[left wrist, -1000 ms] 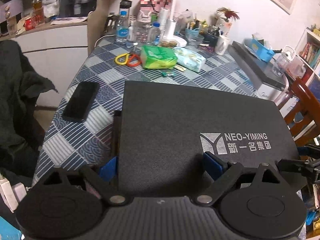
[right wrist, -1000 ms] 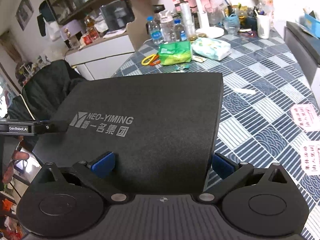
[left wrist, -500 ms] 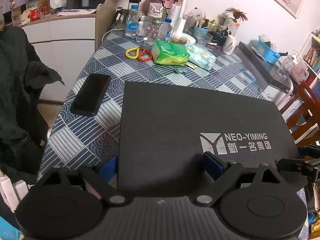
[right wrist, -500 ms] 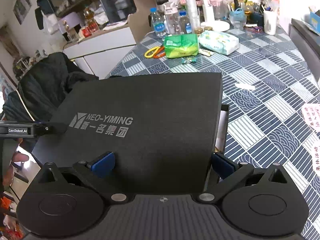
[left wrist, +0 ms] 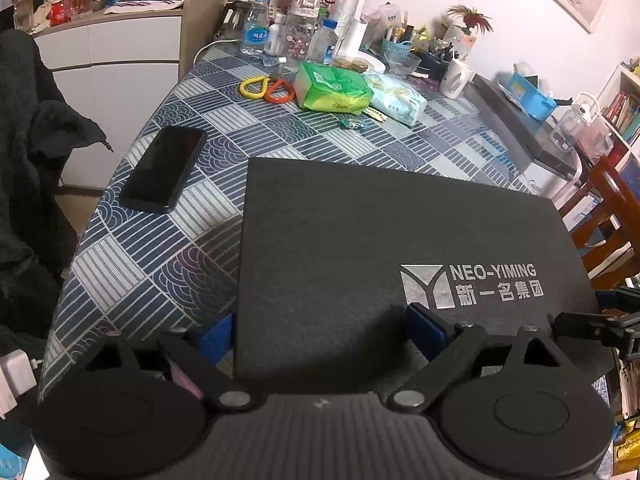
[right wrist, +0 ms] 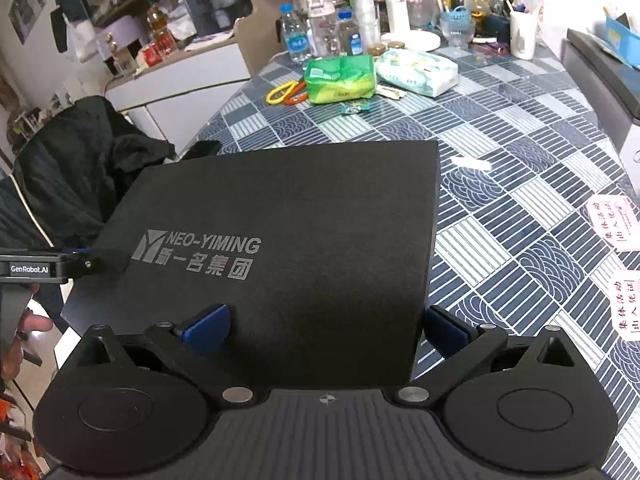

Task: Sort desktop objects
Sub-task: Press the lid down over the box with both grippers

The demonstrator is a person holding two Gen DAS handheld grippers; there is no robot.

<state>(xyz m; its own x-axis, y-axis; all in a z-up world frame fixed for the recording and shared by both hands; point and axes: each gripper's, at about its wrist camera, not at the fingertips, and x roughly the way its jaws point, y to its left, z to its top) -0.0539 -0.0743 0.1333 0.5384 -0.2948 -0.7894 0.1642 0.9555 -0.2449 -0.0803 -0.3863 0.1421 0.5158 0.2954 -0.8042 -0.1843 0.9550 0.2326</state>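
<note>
Lifted higher, one black lid (left wrist: 392, 240) sits between two grippers' jaws.

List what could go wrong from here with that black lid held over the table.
1. The black NEO-YIMING box lid is gripped only at its near corners by the left gripper and right gripper; uneven motion could twist it loose.
2. The wide lid hides the table beneath, so lowering it blind might trap something unseen.
3. Swinging left, its edge could strike the black phone near the edge of the patterned tablecloth.
</note>
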